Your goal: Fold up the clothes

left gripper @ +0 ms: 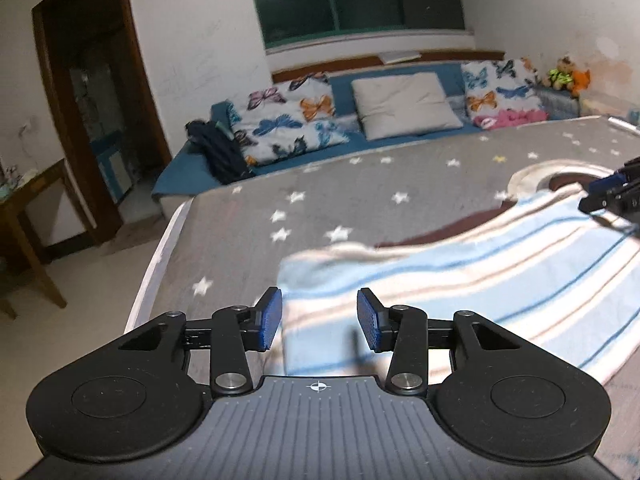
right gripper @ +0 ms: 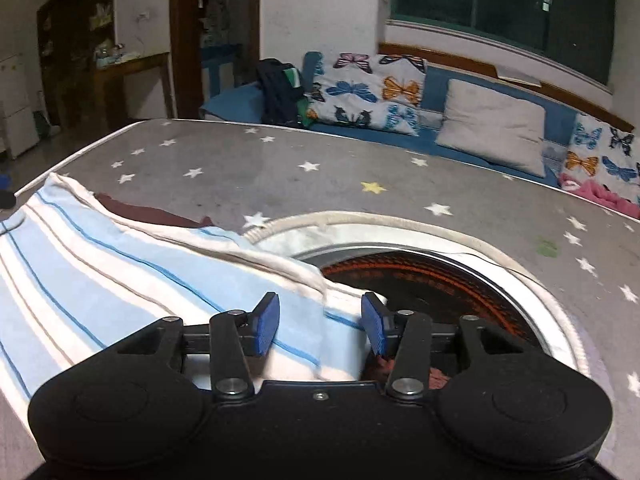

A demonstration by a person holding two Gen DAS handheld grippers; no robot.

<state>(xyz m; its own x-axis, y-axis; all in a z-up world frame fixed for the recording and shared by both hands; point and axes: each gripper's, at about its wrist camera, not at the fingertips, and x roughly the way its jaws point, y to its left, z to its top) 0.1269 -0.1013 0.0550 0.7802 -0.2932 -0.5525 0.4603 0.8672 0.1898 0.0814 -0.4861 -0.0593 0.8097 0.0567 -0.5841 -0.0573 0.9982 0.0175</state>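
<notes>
Striped cloth [left gripper: 460, 280] lies on the starred bedcover [left gripper: 248, 216] — left tongs [left gripper: 319, 319] and right tongs [right gripper: 320, 324] both gape apart, holding nothing.

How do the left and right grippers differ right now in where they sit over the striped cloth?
The left gripper sits over a corner of the striped cloth near the bed's edge; the right gripper sits over the cloth's opposite end, beside the round rug-like piece. The left has grey star sheet beside its left finger; the right has dark patterned fabric behind its right finger. Both are open, blue-padded, holding nothing.
</notes>
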